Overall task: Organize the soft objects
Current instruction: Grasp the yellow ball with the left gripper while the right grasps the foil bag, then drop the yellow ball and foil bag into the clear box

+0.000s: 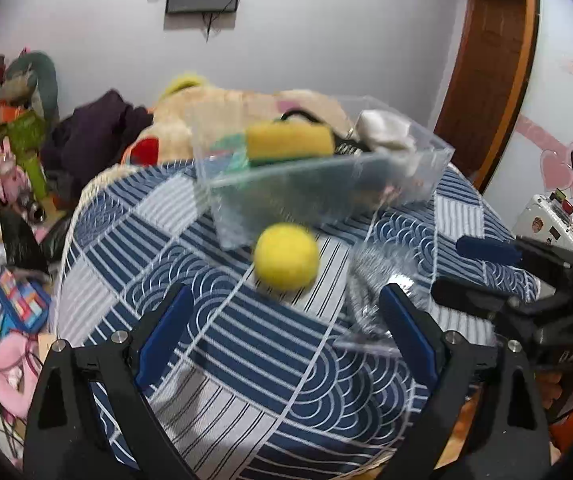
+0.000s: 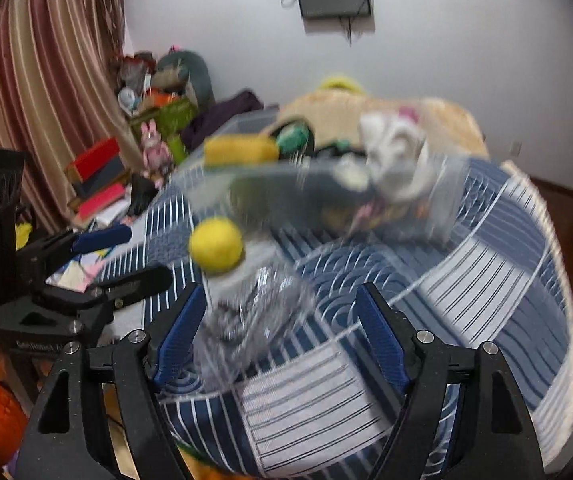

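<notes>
One soft thing is left out as far as we can see: the ball (image 1: 286, 257), yellow and round, lying on the blue patterned cloth (image 1: 246, 344) ahead of our left claw (image 1: 282, 332) and a little beyond its tips. From our right claw (image 2: 282, 330) the ball sits ahead and to the left, past the left finger. Both claws are spread wide and pinch nothing.

Just beyond the ball stands the clear bin (image 1: 326, 184), with the ball close to its near wall, though we cannot tell whether they touch. Inside the bin we see a yellow sponge (image 1: 290, 140) with a green underside, a white cloth (image 1: 386, 130) toward the far right corner, and something green behind the sponge. Darker items lie lower in the bin, too blurred to name.

We judge the sorting mostly done, with several soft pieces in the bin and the ball still to go in.

Between the right claw's fingers, near the left one, lies a crumpled clear wrap (image 2: 254, 308). It shows by the left claw's right finger too. Whether it counts as part of the job we cannot say.
</notes>
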Available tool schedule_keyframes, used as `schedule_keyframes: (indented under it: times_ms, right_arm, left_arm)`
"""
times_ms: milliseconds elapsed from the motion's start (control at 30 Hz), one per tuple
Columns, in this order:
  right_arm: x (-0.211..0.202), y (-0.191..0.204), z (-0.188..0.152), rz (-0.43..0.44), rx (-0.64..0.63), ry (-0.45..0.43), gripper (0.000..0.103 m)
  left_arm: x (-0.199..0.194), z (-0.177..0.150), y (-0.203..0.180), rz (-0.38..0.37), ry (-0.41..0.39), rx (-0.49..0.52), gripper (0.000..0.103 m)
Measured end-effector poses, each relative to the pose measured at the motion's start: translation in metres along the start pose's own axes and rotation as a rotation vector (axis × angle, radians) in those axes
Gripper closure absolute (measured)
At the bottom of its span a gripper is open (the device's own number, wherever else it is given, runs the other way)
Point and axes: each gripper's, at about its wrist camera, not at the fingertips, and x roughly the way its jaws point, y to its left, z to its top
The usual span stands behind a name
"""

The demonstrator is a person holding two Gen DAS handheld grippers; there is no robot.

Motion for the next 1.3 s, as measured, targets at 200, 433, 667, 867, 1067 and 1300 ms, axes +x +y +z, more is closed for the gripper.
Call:
schedule_keyframes:
  times_ms: [200, 433, 667, 867, 1067, 1300]
  right_arm:
    - [0.025, 0.008, -0.005, 0.022, -0.015, 0.065, 0.042]
    - [0.017, 0.001, -0.008, 0.051, -0.002, 0.033, 0.077]
    - [-0.005, -0.012, -0.008, 0.024, 0.028, -0.023, 0.084]
    - [-0.024, -0.024, -0.008, -0.001, 0.069, -0.072, 0.084]
    - [-0.044, -0.025, 0.004, -0.022, 0.077, -0.107, 0.084]
    - [-0.064, -0.023, 0.029, -0.046, 0.047, -0.209, 0.084]
  left_arm:
    - [0.015, -0.001, 0.008, -0.018, 0.020, -0.036, 0.022]
    - [0.037, 0.008, 0.003, -0.037, 0.032, -0.047, 0.034]
    - [0.059, 0.015, -0.005, -0.040, 0.066, -0.028, 0.052]
    - [0.056, 0.016, -0.007, -0.052, 0.051, -0.017, 0.060]
    - [0.032, 0.018, -0.015, -0.049, -0.007, 0.023, 0.060]
    - [-0.006, 0.042, -0.021, -0.051, -0.123, 0.045, 0.060]
